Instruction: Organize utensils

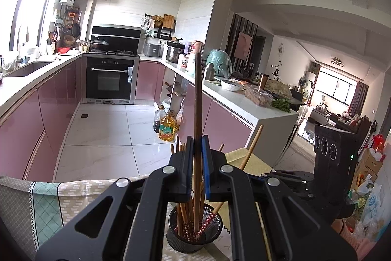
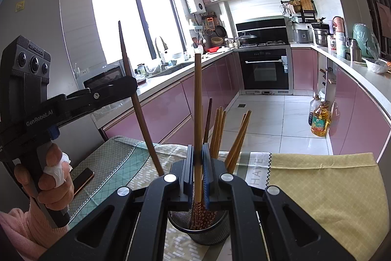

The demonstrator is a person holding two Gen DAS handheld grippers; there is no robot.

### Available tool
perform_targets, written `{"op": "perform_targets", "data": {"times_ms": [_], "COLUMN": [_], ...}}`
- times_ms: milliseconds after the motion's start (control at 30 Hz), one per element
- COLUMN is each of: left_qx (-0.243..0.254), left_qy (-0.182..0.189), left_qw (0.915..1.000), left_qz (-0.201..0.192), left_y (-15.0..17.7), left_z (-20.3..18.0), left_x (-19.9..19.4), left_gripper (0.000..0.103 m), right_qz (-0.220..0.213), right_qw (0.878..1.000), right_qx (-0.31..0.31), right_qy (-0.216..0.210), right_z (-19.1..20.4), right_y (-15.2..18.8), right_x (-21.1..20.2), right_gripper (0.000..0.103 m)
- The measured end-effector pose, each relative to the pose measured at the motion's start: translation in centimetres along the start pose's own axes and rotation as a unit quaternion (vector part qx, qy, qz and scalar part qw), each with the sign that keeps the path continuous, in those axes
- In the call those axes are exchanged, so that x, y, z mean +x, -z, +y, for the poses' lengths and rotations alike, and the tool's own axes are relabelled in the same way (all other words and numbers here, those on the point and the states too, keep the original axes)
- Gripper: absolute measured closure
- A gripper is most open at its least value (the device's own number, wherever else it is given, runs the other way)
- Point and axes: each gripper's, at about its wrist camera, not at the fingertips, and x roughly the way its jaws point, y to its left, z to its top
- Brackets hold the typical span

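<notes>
Black tongs (image 2: 198, 163) with blue pads, silver screws, white "GenRobot.AI" lettering; pink sleeve (image 2: 22, 231)

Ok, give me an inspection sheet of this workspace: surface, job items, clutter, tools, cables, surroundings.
Surface: table under a patterned green-and-beige cloth and a yellow cloth.
Job's things: black mesh cup holding wooden chopsticks; one dark brown chopstick and one light bamboo chopstick are gripped above it.
Clutter: dark phone lying flat on the cloth.
Grippers: left tool shut on the dark brown chopstick; right tool shut on the light bamboo chopstick.
Cables: nothing seen.
Surroundings: kitchen with pink cabinets, built-in oven, oil bottle on the floor.
</notes>
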Motion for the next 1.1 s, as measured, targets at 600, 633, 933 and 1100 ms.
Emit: {"op": "perform_targets", "data": {"times_ms": [600,633,933,1100], "left_qx": [0.009,0.01,0.008,0.009], "left_qy": [-0.012,-0.012,-0.015,-0.017], "left_qw": [0.9991,0.9991,0.9982,0.9978], "left_qz": [0.039,0.041,0.057,0.063], "left_y": [2.6,2.8,4.1,4.3], "left_z": [0.2,0.3,0.6,0.6], "left_x": [1.5,1.4,1.7,2.0], "left_gripper": [0.096,0.096,0.096,0.096], "right_qz": [0.004,0.005,0.005,0.007], "right_qw": [1.0,1.0,1.0,1.0], "right_qx": [0.002,0.002,0.003,0.003], "right_qy": [-0.002,-0.002,-0.003,-0.003], "right_z": [-0.2,-0.2,0.0,0.2], "right_y": [0.4,0.4,0.7,0.8], "right_x": [0.4,0.5,0.7,0.9], "right_gripper": [0.097,0.097,0.097,0.097]}}
